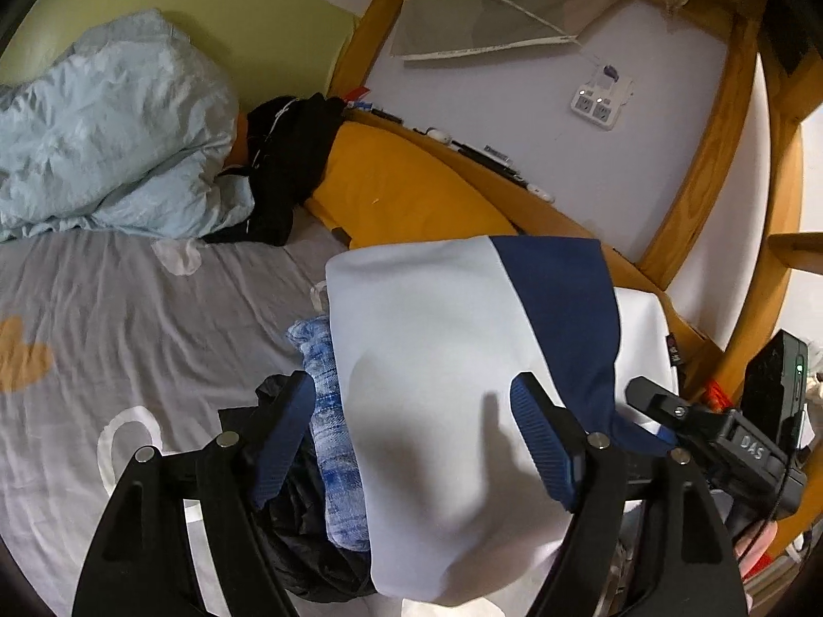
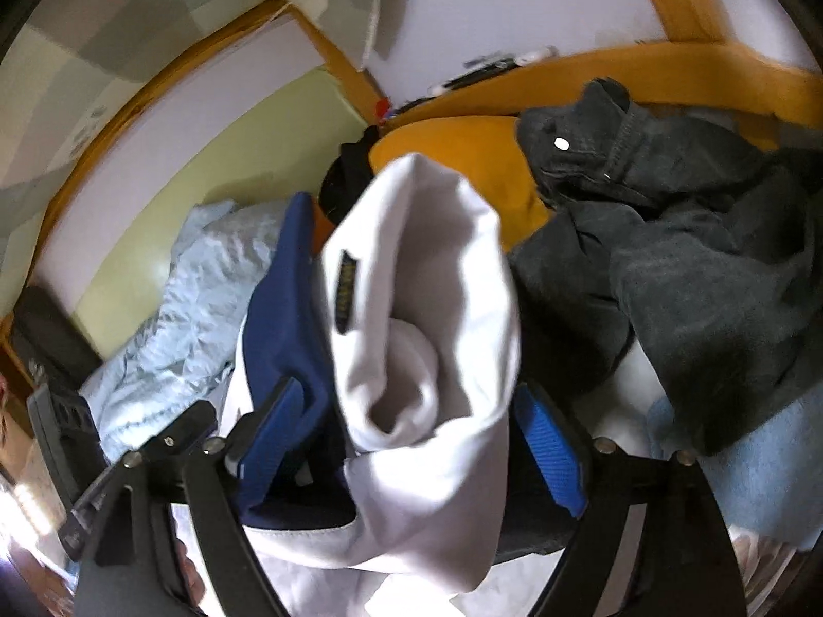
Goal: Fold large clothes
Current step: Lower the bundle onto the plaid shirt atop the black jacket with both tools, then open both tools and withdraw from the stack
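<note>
A white and navy garment lies folded on the bed, draped over the space between the fingers of my left gripper, which is open around it. My right gripper is also open, with a bunched white fold of the same garment and its navy panel lying between its blue pads. The right gripper also shows at the right edge of the left wrist view.
A grey patterned sheet covers the bed. A light blue duvet, black clothing and an orange pillow lie at the head. Blue-white fabric lies beside the garment. Dark grey trousers lie right. Wooden frame behind.
</note>
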`<state>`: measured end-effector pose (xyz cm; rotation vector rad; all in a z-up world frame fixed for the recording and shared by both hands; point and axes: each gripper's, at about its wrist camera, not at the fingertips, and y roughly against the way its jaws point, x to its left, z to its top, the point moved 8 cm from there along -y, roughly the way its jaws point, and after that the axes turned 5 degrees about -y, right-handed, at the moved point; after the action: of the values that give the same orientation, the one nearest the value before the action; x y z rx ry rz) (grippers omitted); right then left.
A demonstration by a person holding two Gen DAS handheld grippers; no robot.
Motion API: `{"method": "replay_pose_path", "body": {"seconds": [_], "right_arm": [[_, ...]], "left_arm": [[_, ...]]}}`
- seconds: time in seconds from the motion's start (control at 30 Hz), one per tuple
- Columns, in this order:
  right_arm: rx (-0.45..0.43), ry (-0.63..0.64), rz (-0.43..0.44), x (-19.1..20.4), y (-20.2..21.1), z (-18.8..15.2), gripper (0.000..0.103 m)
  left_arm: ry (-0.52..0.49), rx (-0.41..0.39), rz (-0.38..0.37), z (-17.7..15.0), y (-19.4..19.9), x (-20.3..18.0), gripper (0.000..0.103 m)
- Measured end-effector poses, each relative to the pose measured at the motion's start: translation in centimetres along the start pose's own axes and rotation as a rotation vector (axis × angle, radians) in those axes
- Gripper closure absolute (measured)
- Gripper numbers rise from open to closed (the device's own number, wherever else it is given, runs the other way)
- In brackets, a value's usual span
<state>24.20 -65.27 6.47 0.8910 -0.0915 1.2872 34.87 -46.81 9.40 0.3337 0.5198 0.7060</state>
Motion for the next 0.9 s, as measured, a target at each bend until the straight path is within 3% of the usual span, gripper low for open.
{"method": "replay_pose_path", "body": {"seconds": [0.2,0.3,0.37,0.43,0.6,0.9], "right_arm": [[-0.130,0.120,-0.066,2.2,1.7,0.3,0.015],[-0.347,0.231,-0.145,3.8,4.3,0.1,0.001],[-0.428,0.333,-0.184,4.9,5.4,-1.5,0.000],[-0.466,0.348,-0.178,5.6,6.3,-3.6,0.000],[-0.430,0.276,-0.094,6.6,7.1,-9.9,0.000],[-0.315,0.333,-0.164,7.9,4.1,-18.4,0.000]], "left_arm": [[-0.120,-0.081,0.039,-0.4,2.9,-0.8,0.021],[-0.149,-0.162,0.121,-1.3,5.7,0.3,0.014],[-0.123,-0.193,0.146,-2.3,7.5,1.6,0.008],[-0.146,-0.199,0.182,-3.6,9.2,2.6,0.002],[-0.210,-0.199,0.261,-7.3,12.6,5.2,0.000],[-0.241,-0.159,0.331,-14.3,13.4,8.8,0.000]]}}
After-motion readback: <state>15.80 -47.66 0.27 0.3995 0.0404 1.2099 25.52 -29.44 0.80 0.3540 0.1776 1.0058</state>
